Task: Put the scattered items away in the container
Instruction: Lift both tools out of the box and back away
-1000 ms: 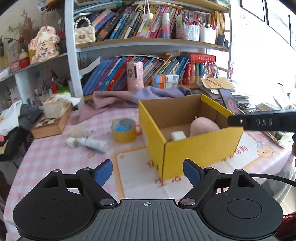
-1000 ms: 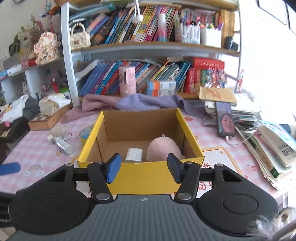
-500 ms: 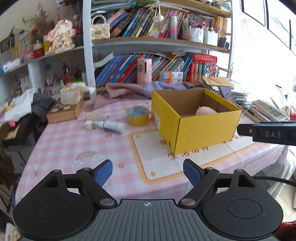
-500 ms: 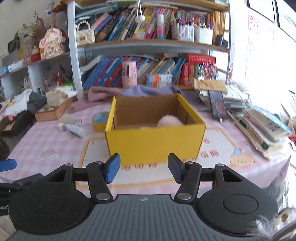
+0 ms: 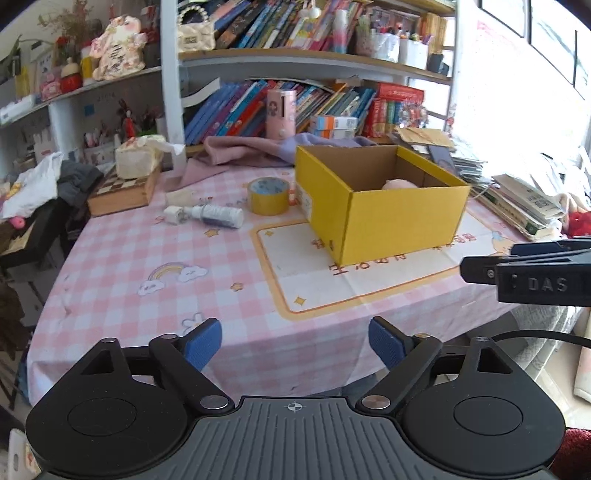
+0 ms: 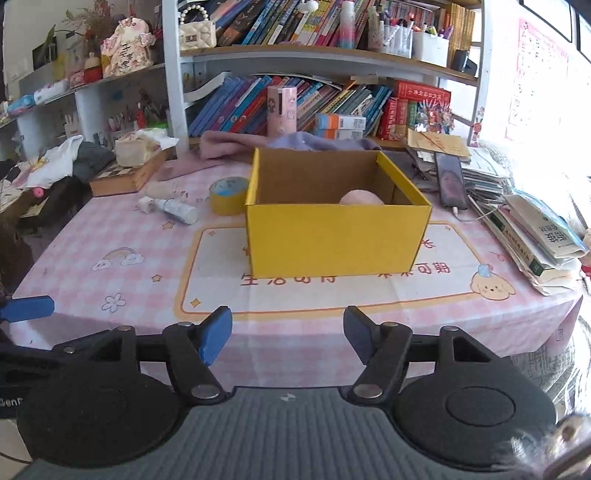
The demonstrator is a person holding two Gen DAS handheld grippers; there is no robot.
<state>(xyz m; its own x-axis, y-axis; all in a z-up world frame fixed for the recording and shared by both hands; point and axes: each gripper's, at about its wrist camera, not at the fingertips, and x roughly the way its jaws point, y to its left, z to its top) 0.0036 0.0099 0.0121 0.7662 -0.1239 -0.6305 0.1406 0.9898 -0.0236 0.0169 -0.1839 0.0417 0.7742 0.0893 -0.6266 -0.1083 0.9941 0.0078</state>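
Yellow box (image 6: 338,240) mid-frame, tape roll (image 6: 228,195) and small bottle (image 6: 175,209) left of it, book stack (image 6: 532,236) right, left gripper (image 5: 294,343) and right gripper (image 6: 287,334) jaws just widened, empty.

A table draped in a pink-and-white checked cloth (image 6: 92,243) fills the middle of the room, with a cream panel bordered in orange (image 6: 369,291) printed at its centre. Behind it stands a white-posted shelf unit with wooden boards (image 6: 295,51), packed with leaning, brightly coloured books (image 6: 229,107) on both levels (the lower row slumps heavily to one side). A lower grey shelf (image 5: 92,83) runs off to the left against a pale wall. Strong daylight pours in from the right, washing out that side, where dark picture frames (image 5: 546,29) hang high.
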